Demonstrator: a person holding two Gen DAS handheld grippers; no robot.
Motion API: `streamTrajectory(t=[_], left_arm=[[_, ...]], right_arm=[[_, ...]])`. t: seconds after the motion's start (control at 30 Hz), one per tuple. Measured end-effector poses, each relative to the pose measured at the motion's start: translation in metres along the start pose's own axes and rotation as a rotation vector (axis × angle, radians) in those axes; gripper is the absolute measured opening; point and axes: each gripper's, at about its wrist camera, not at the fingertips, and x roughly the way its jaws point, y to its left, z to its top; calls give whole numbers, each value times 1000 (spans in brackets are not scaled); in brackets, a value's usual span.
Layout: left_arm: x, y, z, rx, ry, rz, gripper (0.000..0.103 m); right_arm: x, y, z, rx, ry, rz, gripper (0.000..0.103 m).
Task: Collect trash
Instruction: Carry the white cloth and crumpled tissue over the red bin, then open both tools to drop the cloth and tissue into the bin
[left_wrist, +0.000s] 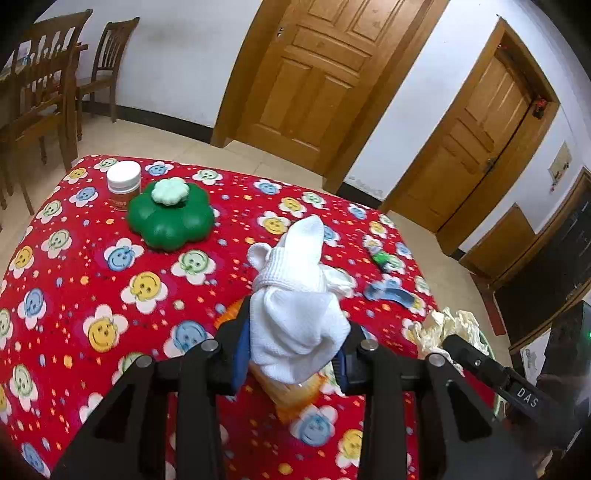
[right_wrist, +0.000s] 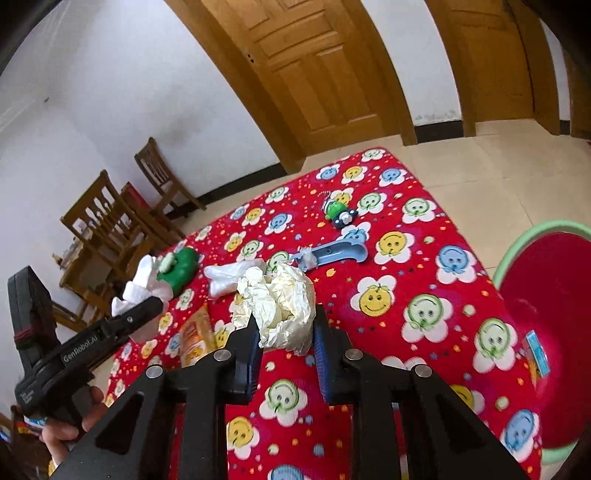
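Trash in both grippers, lifted clear of table (right_wrist: 424, 266): left gripper (left_wrist: 291, 354) clamps white tissue (left_wrist: 291, 295), right gripper (right_wrist: 284, 343) clamps crumpled paper (right_wrist: 277, 306). Bin (right_wrist: 546, 295) sits at 3 o'clock. Risk: loose tissue slips out in transit, or paper springs free.

In the left wrist view, the letters "DAS" stand in white on the black body of the right gripper (left_wrist: 458, 341). In the right wrist view, "GenRobot.AI" is printed in white on the side of the left gripper (right_wrist: 147, 306)
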Motion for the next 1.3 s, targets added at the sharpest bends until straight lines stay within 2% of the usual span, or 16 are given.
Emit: streamTrajectory(t=[0.37,0.67,0.93,1.3], left_arm=[[-34,-49,-23,54,-3,-78,36],[-41,-101,-42,124,29,-148,36],[-22,-155,-60,201,101,-210,36],[28,-227,-93,325,226,-260,36]], right_arm=[[-63,-16,-11,49,-91,8,24],[-110,-49,-21,115,-163,-32,24],[-143,-99,-29,216,-222,-95,24],[-150,-168,-41,342,-213,-173,25]])
